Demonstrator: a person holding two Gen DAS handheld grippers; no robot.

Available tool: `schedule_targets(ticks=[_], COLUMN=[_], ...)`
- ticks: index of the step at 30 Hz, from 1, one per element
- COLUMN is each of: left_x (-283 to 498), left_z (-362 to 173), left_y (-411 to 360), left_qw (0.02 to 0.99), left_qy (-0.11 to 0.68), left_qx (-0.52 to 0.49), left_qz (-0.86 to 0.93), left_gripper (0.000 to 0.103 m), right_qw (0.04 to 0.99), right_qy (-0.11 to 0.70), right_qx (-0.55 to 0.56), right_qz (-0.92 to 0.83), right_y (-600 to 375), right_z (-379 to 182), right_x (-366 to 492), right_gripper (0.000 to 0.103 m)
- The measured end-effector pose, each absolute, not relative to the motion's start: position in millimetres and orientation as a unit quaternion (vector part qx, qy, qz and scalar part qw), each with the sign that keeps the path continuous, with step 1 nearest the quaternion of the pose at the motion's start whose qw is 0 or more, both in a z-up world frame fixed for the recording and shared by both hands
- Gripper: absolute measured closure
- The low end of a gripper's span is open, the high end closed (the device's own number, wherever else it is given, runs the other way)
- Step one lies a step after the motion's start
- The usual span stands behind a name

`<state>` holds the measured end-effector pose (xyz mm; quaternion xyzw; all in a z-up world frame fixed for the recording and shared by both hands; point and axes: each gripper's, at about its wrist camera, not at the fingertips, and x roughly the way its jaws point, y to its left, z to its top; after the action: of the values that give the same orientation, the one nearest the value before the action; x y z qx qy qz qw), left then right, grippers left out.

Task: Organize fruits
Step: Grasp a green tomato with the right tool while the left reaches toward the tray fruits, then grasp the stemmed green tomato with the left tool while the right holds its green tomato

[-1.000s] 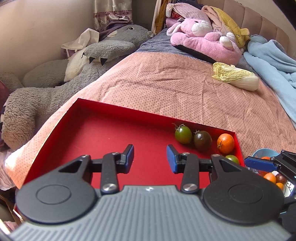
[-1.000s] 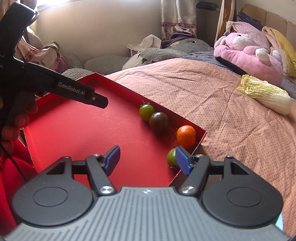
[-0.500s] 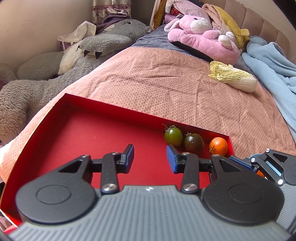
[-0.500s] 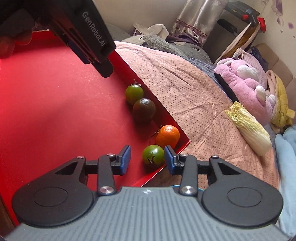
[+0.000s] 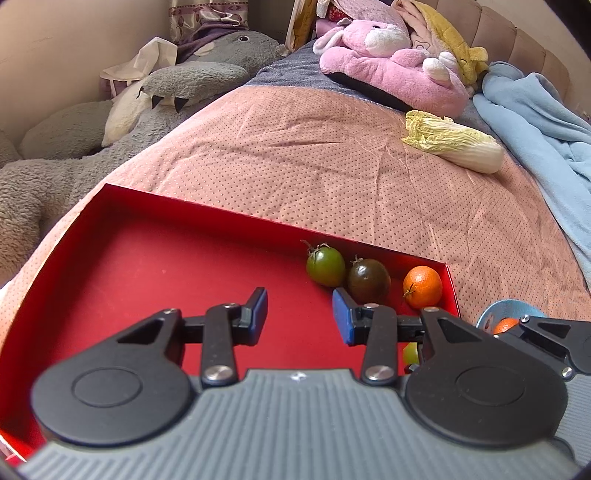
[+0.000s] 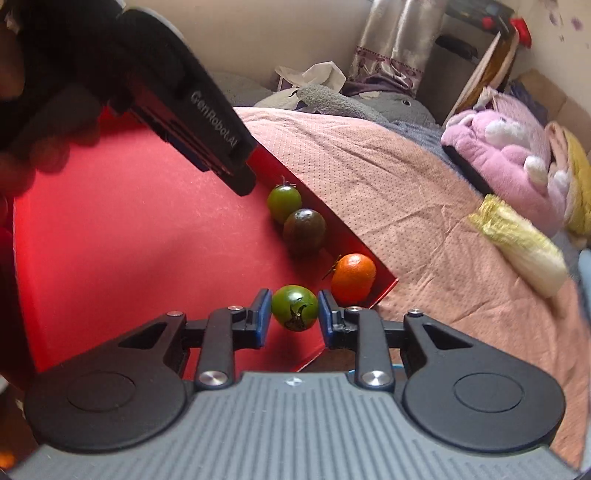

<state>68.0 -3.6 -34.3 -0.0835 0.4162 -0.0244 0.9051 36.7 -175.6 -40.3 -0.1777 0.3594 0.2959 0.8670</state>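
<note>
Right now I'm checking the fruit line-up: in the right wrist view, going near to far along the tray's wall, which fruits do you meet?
Green tomato clamped in the right gripper, then orange, dark tomato, green tomato farthest, all in the red tray.

A: What kind of room is it?

B: A bedroom. A bed fills most of it, under a pink dotted cover, with a padded tan headboard at the far end.

A: And the walls?

B: A plain cream wall runs along one side, with a patterned curtain hanging in the corner.

A: What lies on the bed?

B: A pink plush rabbit, a big grey plush animal by the wall, and a rumpled light blue blanket.

A: How is the light?

B: Soft daylight, even across the cover.
</note>
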Motion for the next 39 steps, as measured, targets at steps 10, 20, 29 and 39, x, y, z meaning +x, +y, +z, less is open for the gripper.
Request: schedule_targets(ticks=[10,20,29,39], left_x=[73.6,98.0,111.2,125.5], left_z=[-39.5,-44.7,-50.9,-63.0], left_y=[-18.6,-4.2,-13.6,-23.6], left_qw=[0.899,0.896,0.895,0.886], left_qy=[0.428,0.43,0.434,0.45], left_qx=[-0.074,-0.107,-0.102,-0.108], left_qz=[-0.059,-0.011,-0.02,-0.029], left_gripper=[0.061,0.061,0.061,0.063], right_qw=[0.867,0.866,0.864,0.864], right_qy=[0.372,0.375,0.38,0.381], right_qx=[-0.151,-0.138,-0.13,-0.13], right_qz=[0.296,0.301,0.304,0.304], right_y=[-176.8,-179.5,-180.4,-179.9], right_z=[-54.5,-55.6,-56.2,-56.6], right_x=[38.1,40.0,42.5,43.2], right_gripper=[0.071,0.071,0.07,0.07])
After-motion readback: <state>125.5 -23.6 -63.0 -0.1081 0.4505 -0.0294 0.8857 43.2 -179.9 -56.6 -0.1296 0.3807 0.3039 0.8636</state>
